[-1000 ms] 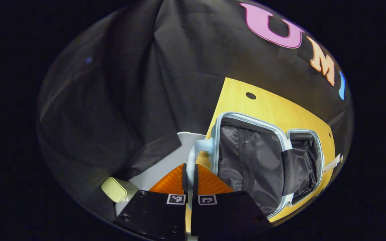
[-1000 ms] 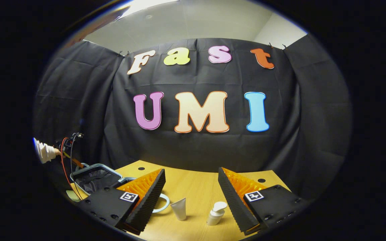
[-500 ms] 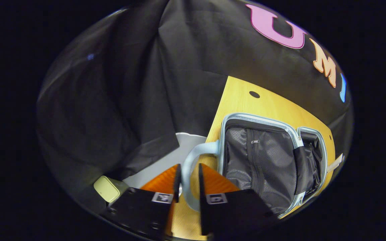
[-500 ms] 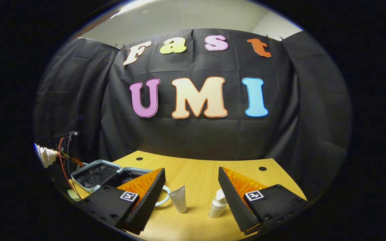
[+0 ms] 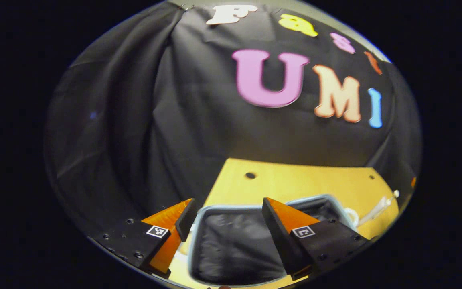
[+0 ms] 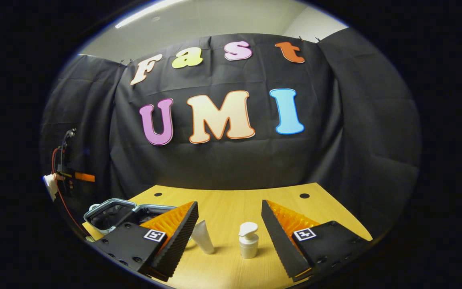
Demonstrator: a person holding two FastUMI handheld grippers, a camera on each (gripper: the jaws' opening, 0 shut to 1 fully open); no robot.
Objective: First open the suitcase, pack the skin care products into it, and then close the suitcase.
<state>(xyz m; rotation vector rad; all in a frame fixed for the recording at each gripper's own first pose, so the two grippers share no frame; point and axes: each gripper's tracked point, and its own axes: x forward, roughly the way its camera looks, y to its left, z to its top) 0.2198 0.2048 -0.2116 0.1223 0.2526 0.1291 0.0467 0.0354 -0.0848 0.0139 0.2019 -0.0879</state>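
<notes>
The small white pump bottle (image 6: 248, 241) is seen upright on the wooden desk (image 6: 231, 200), between the spread fingers of the empty right gripper (image 6: 229, 228), just ahead. The open grey suitcase (image 6: 112, 210) lies far left, below the spread, empty left gripper (image 5: 227, 218).

The open suitcase with a pale blue rim (image 5: 231, 208) had a dark grey fabric lining inside. The wooden table (image 6: 231, 200) was yellow with a light grain pattern and small dark round holes. The pump bottle (image 6: 248, 241) was white, and the squeeze tube (image 6: 203, 237) beside it was off-white. The ceiling (image 6: 223, 20) was pale grey.
</notes>
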